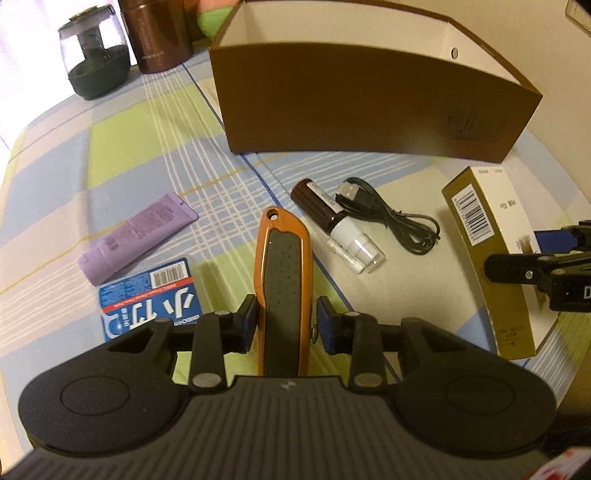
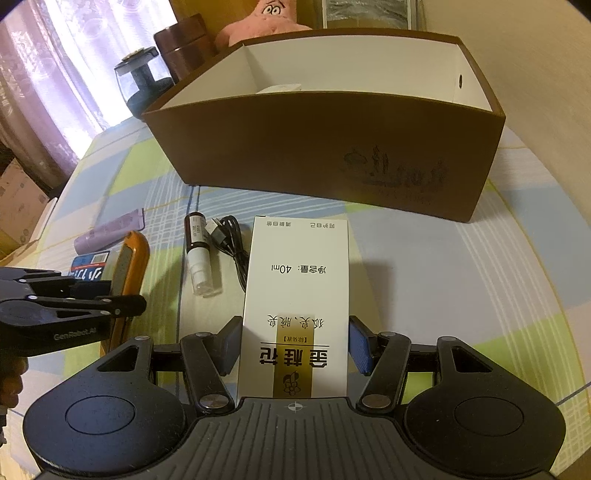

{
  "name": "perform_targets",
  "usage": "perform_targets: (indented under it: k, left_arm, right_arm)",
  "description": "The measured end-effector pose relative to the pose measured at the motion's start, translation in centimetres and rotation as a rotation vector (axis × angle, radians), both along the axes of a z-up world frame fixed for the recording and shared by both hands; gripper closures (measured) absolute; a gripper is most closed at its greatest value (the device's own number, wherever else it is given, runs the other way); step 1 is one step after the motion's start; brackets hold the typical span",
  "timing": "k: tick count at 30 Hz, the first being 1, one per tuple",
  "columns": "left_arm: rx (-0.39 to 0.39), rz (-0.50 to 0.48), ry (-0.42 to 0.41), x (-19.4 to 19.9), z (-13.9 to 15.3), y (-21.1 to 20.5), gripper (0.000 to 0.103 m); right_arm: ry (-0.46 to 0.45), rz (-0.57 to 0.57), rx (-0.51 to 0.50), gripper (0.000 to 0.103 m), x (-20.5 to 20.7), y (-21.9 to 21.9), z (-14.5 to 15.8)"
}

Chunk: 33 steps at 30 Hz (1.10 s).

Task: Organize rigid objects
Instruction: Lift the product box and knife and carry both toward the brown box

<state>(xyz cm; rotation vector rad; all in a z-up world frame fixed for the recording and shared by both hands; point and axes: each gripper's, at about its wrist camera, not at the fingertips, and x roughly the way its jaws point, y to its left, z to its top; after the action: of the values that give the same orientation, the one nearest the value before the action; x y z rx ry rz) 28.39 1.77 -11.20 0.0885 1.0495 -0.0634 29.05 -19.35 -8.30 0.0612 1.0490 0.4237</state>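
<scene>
Checked tablecloth in pale green, blue and white covers the table; curtained window at far left in the right wrist view. Open brown cardboard box with white inside stands at the back of the cloth. My left gripper is clamped on the orange utility knife, pads pressing its sides near the rear end, hanging-hole end pointing away from me. My right gripper is clamped on the white and gold carton, pads flat against its long sides, carton pointing toward the brown box. Loose on the cloth between the two held items: small brown spray bottle with clear cap, and just beside it a coiled black USB cable. Left of the knife: purple tube and a blue packet, touching. Back left: glass jar and a brown canister, near each other.
</scene>
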Motion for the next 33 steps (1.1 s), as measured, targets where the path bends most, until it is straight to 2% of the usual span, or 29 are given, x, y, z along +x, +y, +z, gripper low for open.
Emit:
perform_targets:
  k: [8,12,13,23,33]
  left_arm:
    - [0.002,0.023,0.003,-0.3,-0.2,0.1,0.074]
    - [-0.012,0.016,-0.026,-0.4,0.7,0.0,0.074]
    - [-0.014,0.014,-0.033,-0.3,1.0,-0.1,0.077]
    - [-0.034,-0.002,-0.06,0.5,2.3,-0.9,0.077]
    - [-0.049,-0.025,-0.133,1.7,4.9,-1.4,0.077]
  right_arm:
    - [-0.014,0.019,0.004,0.048,-0.1,0.0,0.3]
    - [-0.021,0.017,0.006,0.047,-0.2,-0.1,0.4]
    - [-0.022,0.015,0.007,0.047,-0.2,-0.2,0.5]
    - [-0.055,0.009,0.017,0.048,0.4,-0.5,1.5]
    - [-0.095,-0.002,0.027,0.047,1.9,-1.1,2.7]
